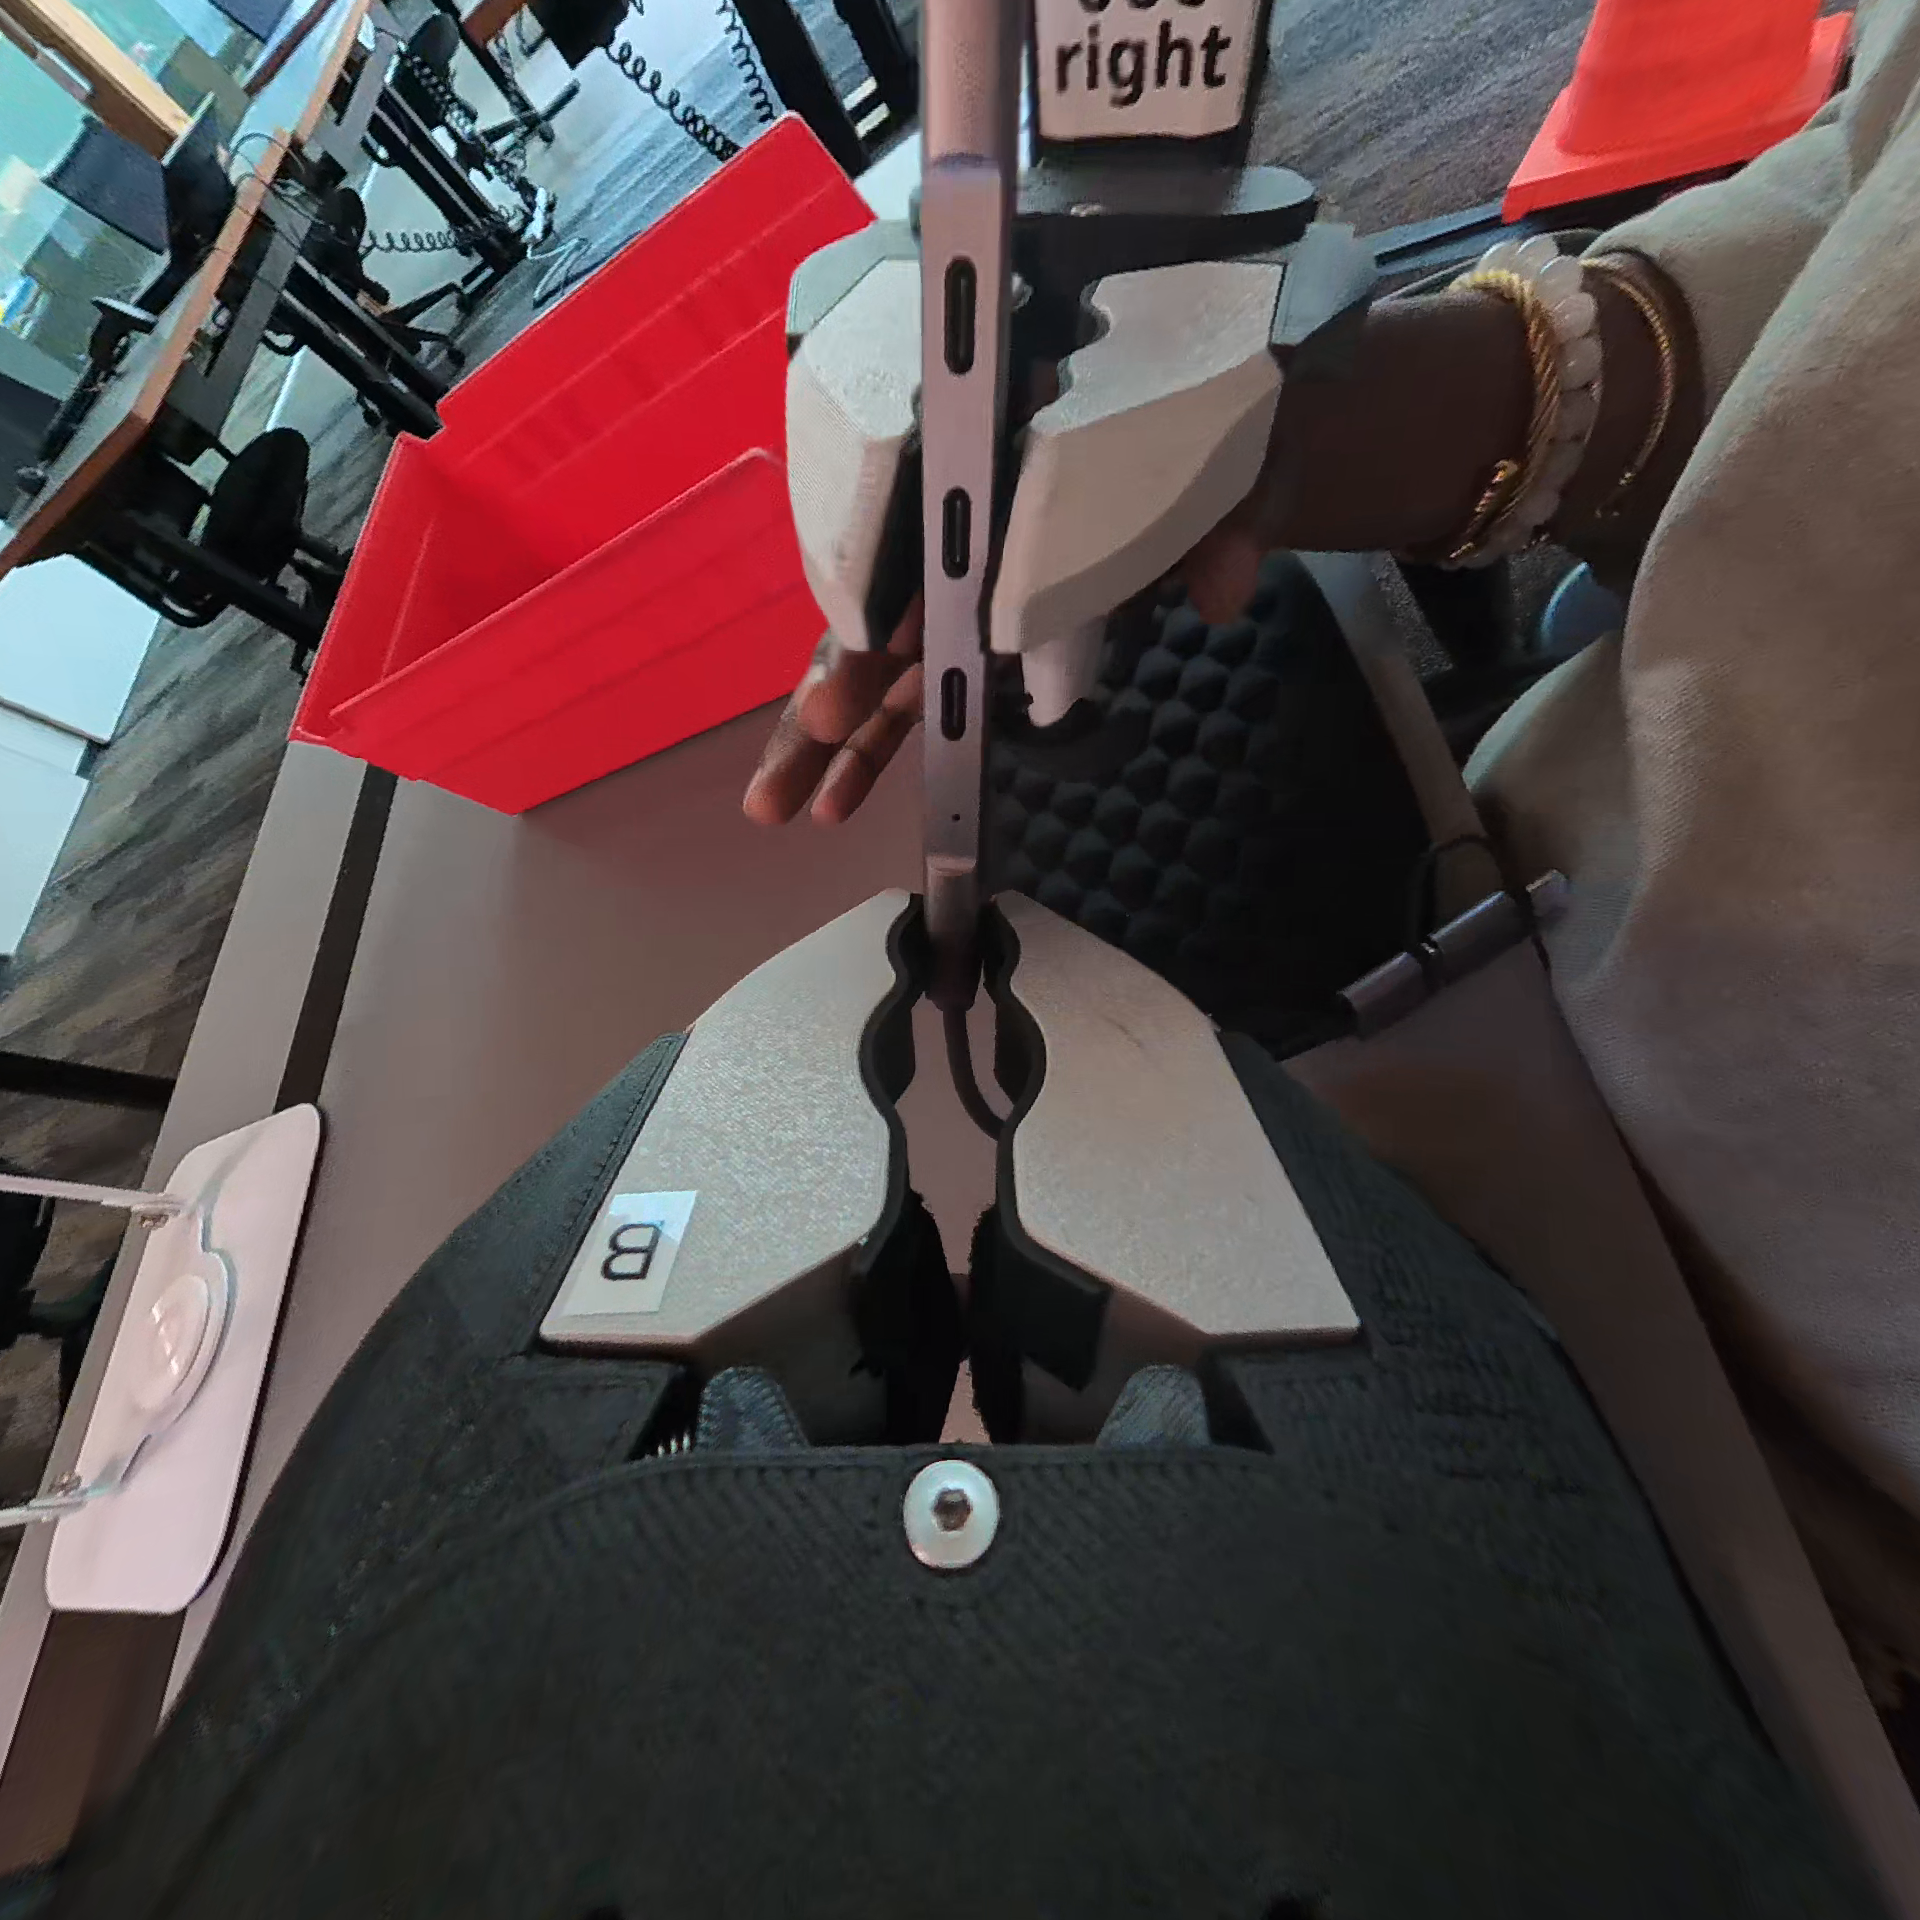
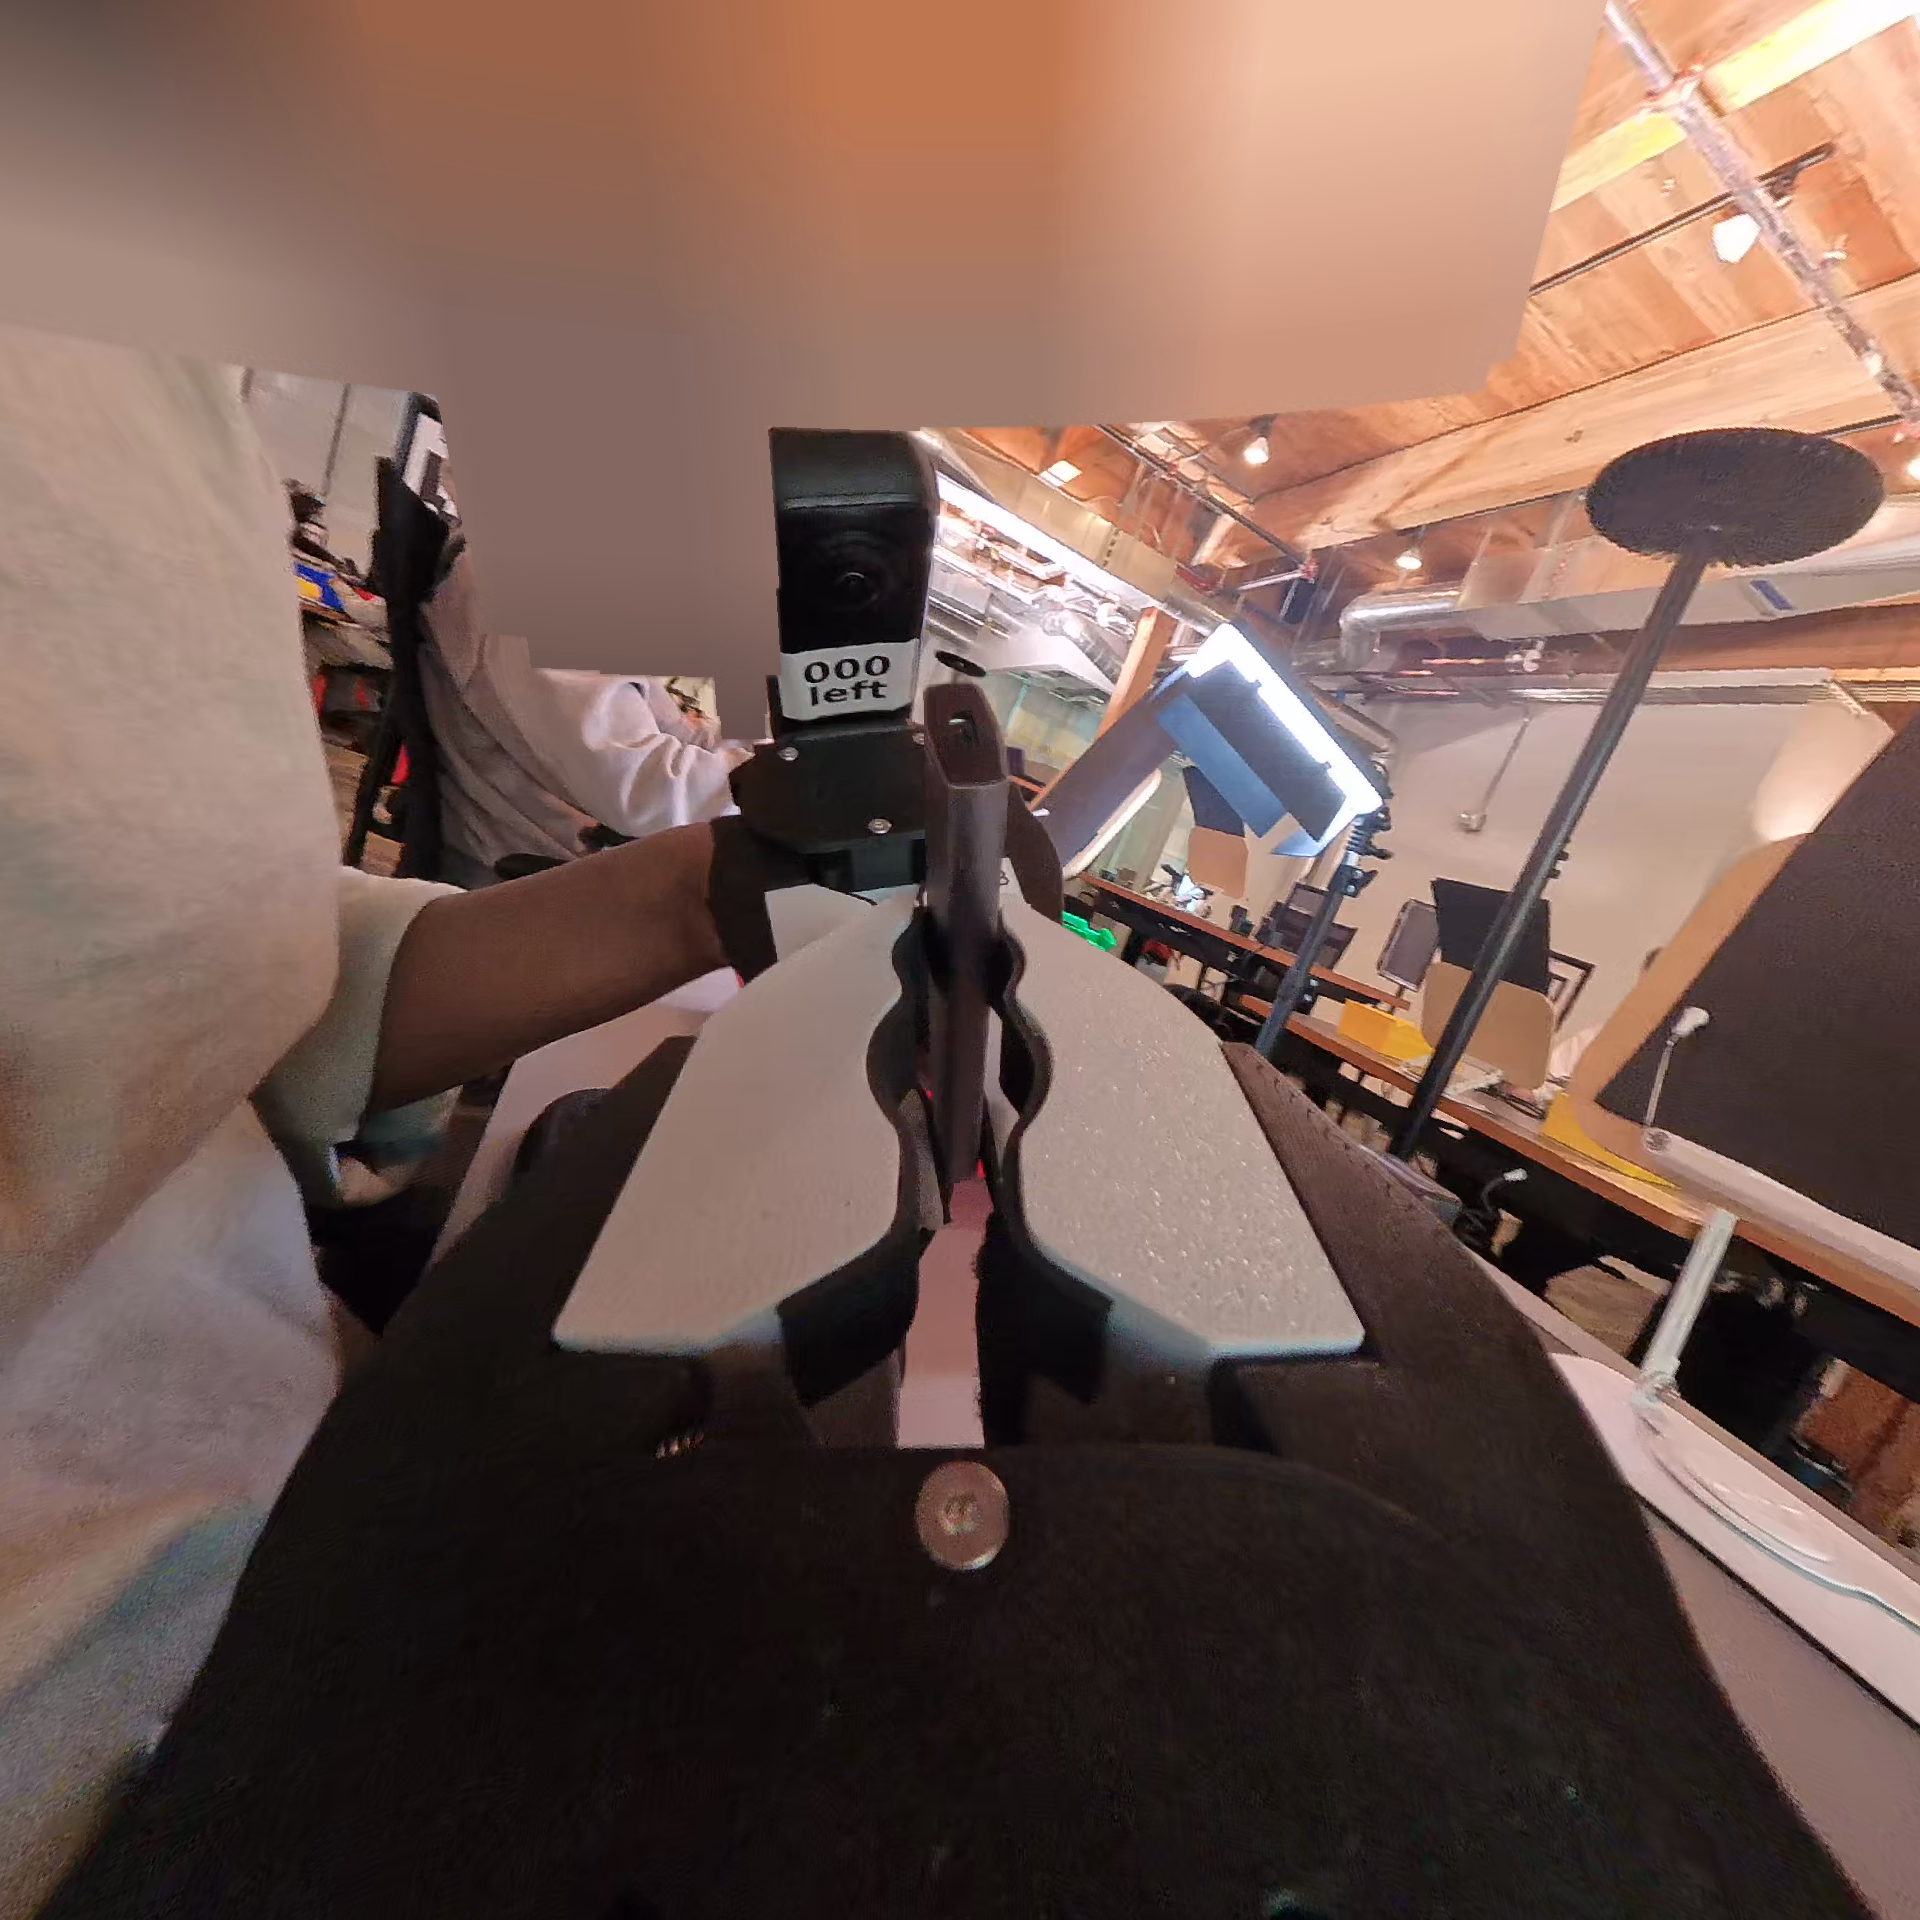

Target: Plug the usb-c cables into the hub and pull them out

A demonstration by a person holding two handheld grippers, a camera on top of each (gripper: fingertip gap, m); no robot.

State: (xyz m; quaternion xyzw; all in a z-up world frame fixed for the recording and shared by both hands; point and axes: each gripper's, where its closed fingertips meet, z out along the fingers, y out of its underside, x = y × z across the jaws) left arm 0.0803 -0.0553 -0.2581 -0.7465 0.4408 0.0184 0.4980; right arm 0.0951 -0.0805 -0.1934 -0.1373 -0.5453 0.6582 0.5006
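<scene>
A long grey hub [image 1: 961, 436] is held edge-on above the table, with three empty usb-c ports along its edge. My left gripper [image 1: 951, 940] is shut on the hub's near end, where its short cable [image 1: 977, 1081] comes out. My right gripper [image 1: 956, 623] faces me and is shut on the hub's middle. In the right wrist view, my right gripper [image 2: 961, 945] clamps the hub [image 2: 961, 831], and the left gripper's camera [image 2: 847, 582] shows behind it. A loose grey usb-c plug [image 1: 1455, 951] lies on the table at the right, unplugged.
A black foam pad [image 1: 1174, 810] lies under the hub. Red bins [image 1: 582, 520] stand at the table's far left and an orange cone [image 1: 1683, 94] at far right. A white plate with a clear mount [image 1: 177, 1351] sits by the left edge. A person's braceleted wrist [image 1: 1538, 416] holds the right gripper. My hands' fingertips stand some 6 cm from each other.
</scene>
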